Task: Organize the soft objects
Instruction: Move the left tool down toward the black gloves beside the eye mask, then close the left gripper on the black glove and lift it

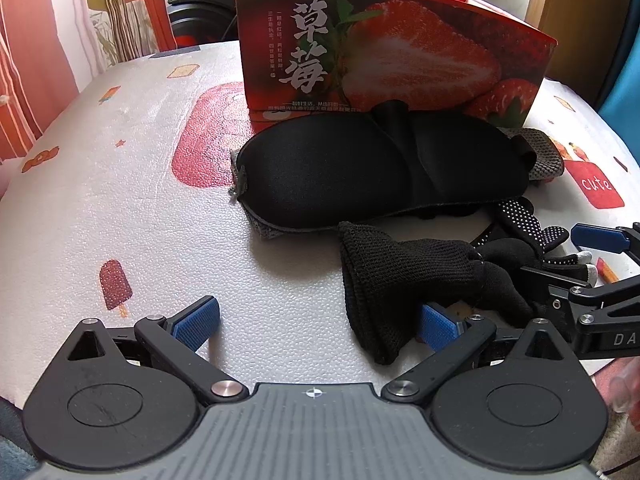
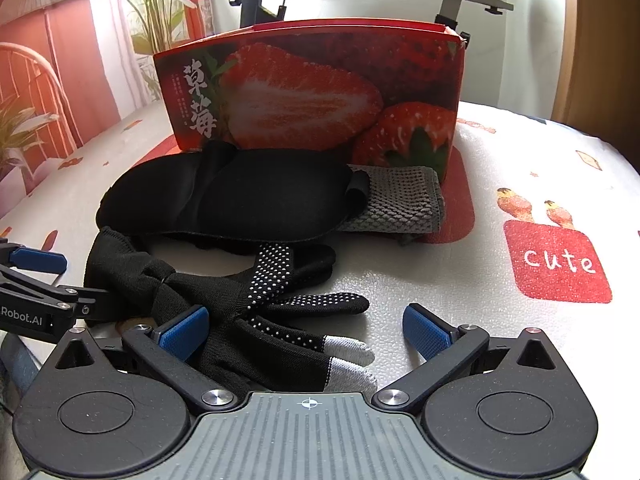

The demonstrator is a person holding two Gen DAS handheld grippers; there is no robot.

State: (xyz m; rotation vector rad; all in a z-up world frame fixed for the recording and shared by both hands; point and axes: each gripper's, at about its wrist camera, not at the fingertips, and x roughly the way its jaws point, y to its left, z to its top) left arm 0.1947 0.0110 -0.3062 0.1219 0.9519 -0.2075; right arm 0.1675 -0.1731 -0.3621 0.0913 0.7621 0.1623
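So the count went like this: one strawberry box (image 2: 312, 92) stood at the back. Right in front of that box lay one black sleep mask (image 2: 232, 196), with one grey knit cloth (image 2: 404, 200) poking out from under it, also just in front of the box. Nearer than the mask were black gloves (image 2: 280, 304), looked like two, though they were tangled so I couldn't swear to it.

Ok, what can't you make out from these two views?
- Inside of the strawberry box: both views sit too low, so its front wall hides the contents.
- Grey knit cloth: mostly covered by the black eye mask in both views.
- Black gloves: tangled, so the count is unclear; the right hand-held gripper body hides the near part.
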